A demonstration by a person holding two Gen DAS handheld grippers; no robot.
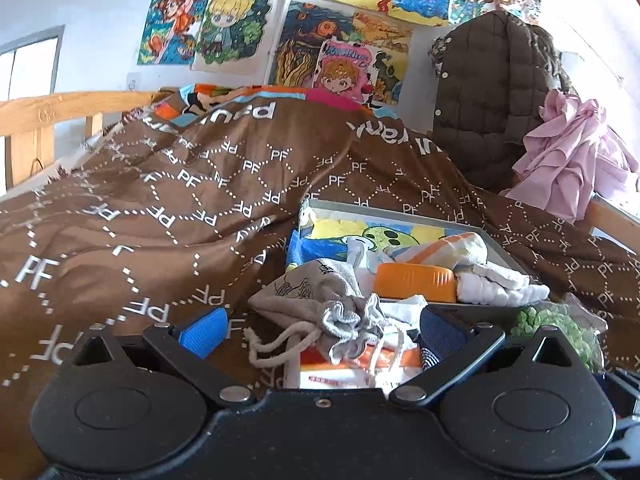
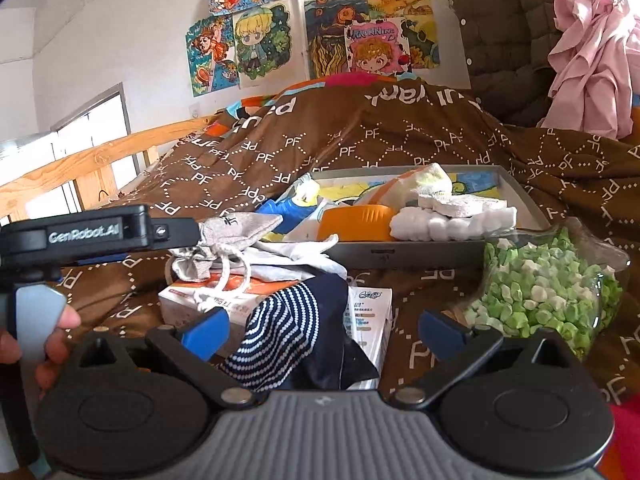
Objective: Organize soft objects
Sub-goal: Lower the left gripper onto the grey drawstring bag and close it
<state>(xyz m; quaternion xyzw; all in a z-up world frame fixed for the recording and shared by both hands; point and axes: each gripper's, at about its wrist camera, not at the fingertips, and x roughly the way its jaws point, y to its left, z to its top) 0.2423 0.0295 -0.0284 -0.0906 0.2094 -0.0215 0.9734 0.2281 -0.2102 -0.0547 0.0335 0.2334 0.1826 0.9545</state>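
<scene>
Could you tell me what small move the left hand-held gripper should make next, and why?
Probably ease the left hand-held gripper forward and close on the grey drawstring pouch. Its jaws stand open with the pouch's gathered neck between them, on top of a white box, just short of the grey tray where other soft things already lie.

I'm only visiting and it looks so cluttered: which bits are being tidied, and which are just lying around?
Being tidied:
grey drawstring pouch
striped navy cloth
white towel
grey tray

Just lying about:
bag of green pieces
white carton
brown jacket
wall drawings
</scene>
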